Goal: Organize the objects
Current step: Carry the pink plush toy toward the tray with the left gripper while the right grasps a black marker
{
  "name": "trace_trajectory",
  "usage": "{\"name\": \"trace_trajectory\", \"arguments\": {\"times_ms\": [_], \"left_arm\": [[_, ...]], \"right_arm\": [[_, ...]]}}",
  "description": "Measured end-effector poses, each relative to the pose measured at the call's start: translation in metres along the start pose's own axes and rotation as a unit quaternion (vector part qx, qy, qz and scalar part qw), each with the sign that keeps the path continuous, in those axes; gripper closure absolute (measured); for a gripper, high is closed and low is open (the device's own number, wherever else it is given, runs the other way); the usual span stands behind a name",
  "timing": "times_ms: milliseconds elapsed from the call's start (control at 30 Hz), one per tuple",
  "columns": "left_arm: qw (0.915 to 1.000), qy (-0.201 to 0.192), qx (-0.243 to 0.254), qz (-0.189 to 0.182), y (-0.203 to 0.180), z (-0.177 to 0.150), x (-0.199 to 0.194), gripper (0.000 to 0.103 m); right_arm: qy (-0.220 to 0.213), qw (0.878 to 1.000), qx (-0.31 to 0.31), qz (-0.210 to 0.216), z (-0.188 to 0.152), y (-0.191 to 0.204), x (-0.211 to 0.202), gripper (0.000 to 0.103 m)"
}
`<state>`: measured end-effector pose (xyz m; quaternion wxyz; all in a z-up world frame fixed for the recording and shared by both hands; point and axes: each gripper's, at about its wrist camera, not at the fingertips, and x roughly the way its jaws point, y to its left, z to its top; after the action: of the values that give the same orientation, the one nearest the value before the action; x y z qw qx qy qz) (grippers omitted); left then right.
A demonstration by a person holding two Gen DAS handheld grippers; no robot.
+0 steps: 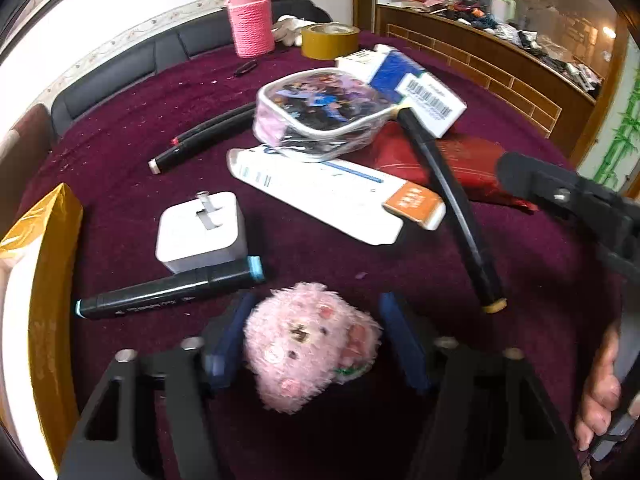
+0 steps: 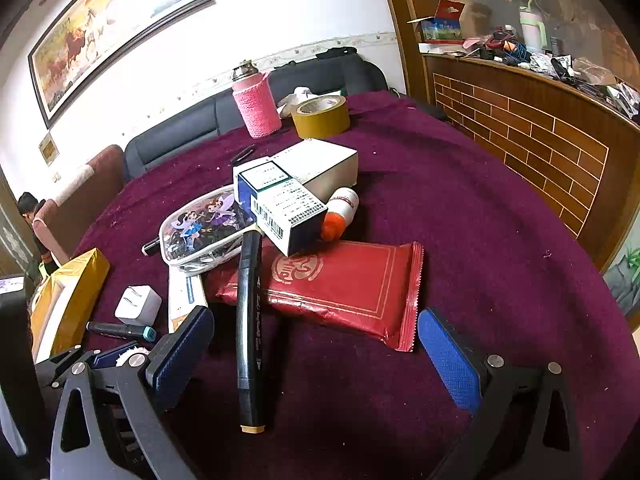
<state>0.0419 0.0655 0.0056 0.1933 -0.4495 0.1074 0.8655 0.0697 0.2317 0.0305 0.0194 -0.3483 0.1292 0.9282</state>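
My left tongs straddle the pink plush pig at the near edge of the bench; the left pad touches its fur, the right pad stands just off it, so whether it's really clamped I cannot tell, blur doesn't help. My right tongs are spread wide, nothing between the pads except the black marker with the tan cap lying on the purple cloth, untouched.

Step in hand, as I judge it: picking the pig out of the clutter; the gold box sits open at the left, likely the drop spot.

Still loose on the bench: teal-capped marker just beyond the pig, white charger plug, long white carton, cartoon zip pouch, red foil packet, blue-and-white box.

Next move calls for: squeeze left until the plush gives, lift clear of the teal marker, swing left to the gold box; right tongs then drop and close across the tan-cap marker's barrel.
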Motion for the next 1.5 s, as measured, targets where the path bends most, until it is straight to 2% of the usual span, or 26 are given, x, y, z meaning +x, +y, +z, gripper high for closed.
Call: {"name": "trace_trajectory", "arguments": {"times_ms": [67,133,233,300,433,500,567,633,667,800,867,967,1000,1033,1133,1167,1233,1300,1333,1400,1467,1500], "left_arm": [[0.9999,-0.005,-0.008,-0.011,0.001,-0.003,-0.006,0.064],[0.9990,-0.011,-0.028,-0.034,0.009,-0.006,-0.013,0.065],[0.9939,-0.032,-0.079,-0.071,0.029,-0.013,-0.035,0.065],[0.9902,-0.050,-0.103,-0.080,0.042,-0.018,-0.053,0.065],[0.9857,-0.075,-0.132,-0.073,0.072,-0.033,-0.093,0.064],[0.9842,-0.086,-0.141,-0.064,0.086,-0.041,-0.106,0.064],[0.9817,-0.099,-0.154,-0.052,0.102,-0.052,-0.120,0.063],[0.9789,-0.105,-0.167,-0.053,0.113,-0.059,-0.129,0.063],[0.9768,-0.109,-0.176,-0.056,0.119,-0.064,-0.133,0.063],[0.9745,-0.120,-0.184,-0.045,0.132,-0.080,-0.143,0.063],[0.9734,-0.124,-0.188,-0.043,0.138,-0.088,-0.148,0.063],[0.9714,-0.133,-0.194,-0.029,0.150,-0.101,-0.161,0.062],[0.9702,-0.138,-0.199,-0.014,0.156,-0.106,-0.167,0.062],[0.9688,-0.142,-0.203,-0.013,0.161,-0.109,-0.170,0.062],[0.9629,-0.152,-0.223,-0.011,0.180,-0.122,-0.182,0.062],[0.9617,-0.153,-0.227,-0.009,0.185,-0.125,-0.183,0.062],[0.9591,-0.155,-0.237,-0.007,0.195,-0.131,-0.185,0.062],[0.9572,-0.156,-0.244,-0.010,0.202,-0.135,-0.184,0.062],[0.9569,-0.155,-0.245,-0.012,0.203,-0.136,-0.183,0.062],[0.9569,-0.153,-0.246,-0.013,0.201,-0.135,-0.178,0.062],[0.9567,-0.149,-0.250,-0.015,0.201,-0.137,-0.175,0.062],[0.9564,-0.148,-0.252,-0.017,0.201,-0.139,-0.176,0.062]], "right_arm": [[0.002,1.000,-0.002,-0.004,0.000,0.002,0.001,0.000],[0.002,1.000,-0.005,-0.007,-0.001,0.002,0.001,0.000],[0.002,1.000,-0.013,-0.015,-0.001,0.006,0.002,0.000],[0.000,1.000,-0.021,-0.020,-0.002,0.008,0.001,0.000],[0.001,0.999,-0.047,-0.022,-0.001,0.018,-0.005,0.000],[0.006,0.997,-0.072,-0.002,0.002,0.032,-0.015,0.000],[0.011,0.995,-0.085,0.042,0.008,0.048,-0.026,0.000],[0.025,0.990,-0.111,0.088,0.014,0.073,-0.032,0.000],[0.042,0.983,-0.131,0.118,0.016,0.091,-0.032,0.000],[0.105,0.962,-0.164,0.190,0.009,0.148,-0.013,0.000],[0.125,0.945,-0.218,0.211,0.003,0.187,0.000,0.000],[0.139,0.919,-0.305,0.205,-0.010,0.235,0.019,0.001],[0.147,0.912,-0.326,0.200,-0.013,0.247,0.028,0.003],[0.159,0.905,-0.344,0.193,-0.016,0.259,0.039,0.010],[0.193,0.896,-0.362,0.168,-0.021,0.275,0.067,0.033],[0.211,0.894,-0.358,0.170,-0.023,0.275,0.077,0.037],[0.220,0.895,-0.356,0.155,-0.028,0.273,0.087,0.039],[0.228,0.895,-0.358,0.140,-0.034,0.268,0.094,0.045],[0.218,0.897,-0.356,0.142,-0.037,0.265,0.091,0.049],[0.214,0.902,-0.351,0.135,-0.038,0.258,0.085,0.064],[0.211,0.909,-0.336,0.128,-0.035,0.255,0.085,0.086],[0.212,0.912,-0.326,0.130,-0.034,0.252,0.084,0.087]]}}
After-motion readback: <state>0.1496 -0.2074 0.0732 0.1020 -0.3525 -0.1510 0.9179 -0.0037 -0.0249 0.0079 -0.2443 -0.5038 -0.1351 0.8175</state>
